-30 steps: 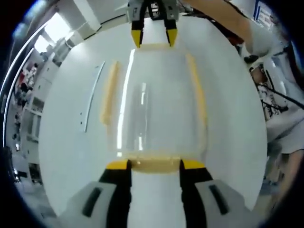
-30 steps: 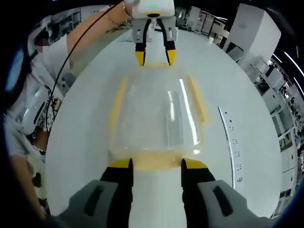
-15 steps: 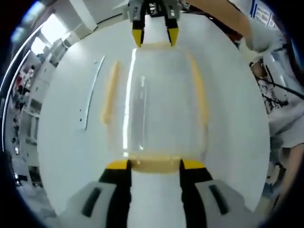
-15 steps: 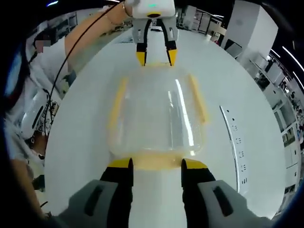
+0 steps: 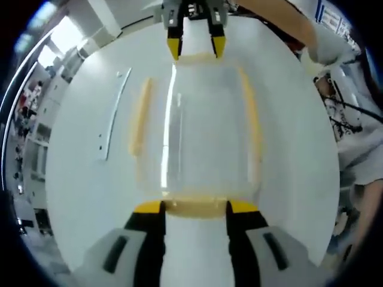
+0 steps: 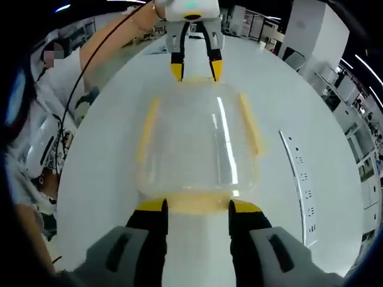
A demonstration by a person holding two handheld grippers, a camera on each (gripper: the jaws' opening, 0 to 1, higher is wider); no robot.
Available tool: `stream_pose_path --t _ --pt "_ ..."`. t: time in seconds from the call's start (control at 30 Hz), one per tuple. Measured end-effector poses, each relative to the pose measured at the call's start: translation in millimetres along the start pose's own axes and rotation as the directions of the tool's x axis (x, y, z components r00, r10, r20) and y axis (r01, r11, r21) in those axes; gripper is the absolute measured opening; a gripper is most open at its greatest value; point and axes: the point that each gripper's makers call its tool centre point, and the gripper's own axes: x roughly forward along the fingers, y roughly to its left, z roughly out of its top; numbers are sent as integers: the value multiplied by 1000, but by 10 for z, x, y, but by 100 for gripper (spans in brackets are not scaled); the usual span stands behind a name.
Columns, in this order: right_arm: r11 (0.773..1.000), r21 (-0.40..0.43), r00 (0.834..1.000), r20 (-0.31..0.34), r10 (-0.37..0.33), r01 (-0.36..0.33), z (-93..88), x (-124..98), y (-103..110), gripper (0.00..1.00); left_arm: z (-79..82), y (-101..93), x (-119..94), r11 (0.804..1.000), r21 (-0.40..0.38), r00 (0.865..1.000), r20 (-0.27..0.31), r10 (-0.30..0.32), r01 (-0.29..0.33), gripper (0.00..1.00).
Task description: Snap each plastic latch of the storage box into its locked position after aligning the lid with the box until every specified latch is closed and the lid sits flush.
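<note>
A clear storage box (image 5: pixel 197 125) with its lid on stands on the white table (image 5: pixel 78 179). It has yellow latches along both long sides (image 5: pixel 140 116) and at both ends. My left gripper (image 5: pixel 195 207) is open, its jaws either side of the near end latch (image 5: pixel 194 210). At the far end is the right gripper (image 5: pixel 194 46). In the right gripper view, my right gripper (image 6: pixel 197 206) is open around the other end latch (image 6: pixel 197 201), beyond it the box (image 6: pixel 197 137), and the left gripper (image 6: pixel 195 70) at the far latch.
A white strip with slots (image 6: pixel 297 179) lies on the table beside the box (image 5: pixel 112 116). The person's arm and white clothes (image 6: pixel 42 137) are close along one side of the table. Shelves and furniture stand beyond the table edge (image 6: pixel 353 107).
Both views have shifted only slightly and the glare on the lid has moved. Both grippers stay at the end latches, jaws still apart.
</note>
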Motion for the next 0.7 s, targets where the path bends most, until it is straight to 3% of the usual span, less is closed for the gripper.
stream_pose_path --t 0.27,0.33,0.43,0.57,0.7 --pt "1000 11 1000 23 17 -18 -6 31 -26 41 -31 2 30 1000 14 1000 14 6 -7 39" --pt "1000 -18 998 63 10 -9 -9 37 -10 41 -49 1 38 1000 -4 999 32 19 -19 39" --pt "1000 14 990 144 10 -12 -11 -41 -10 40 -99 -12 18 999 -1 998 51 38 -38 39" --pt "1000 17 989 151 -4 1 -64 -125 -20 38 -151 21 -5 998 -15 996 53 67 -67 42" --pt "1000 7 989 145 -28 27 -67 -166 -18 37 -98 35 -46 995 -40 992 88 91 -88 43"
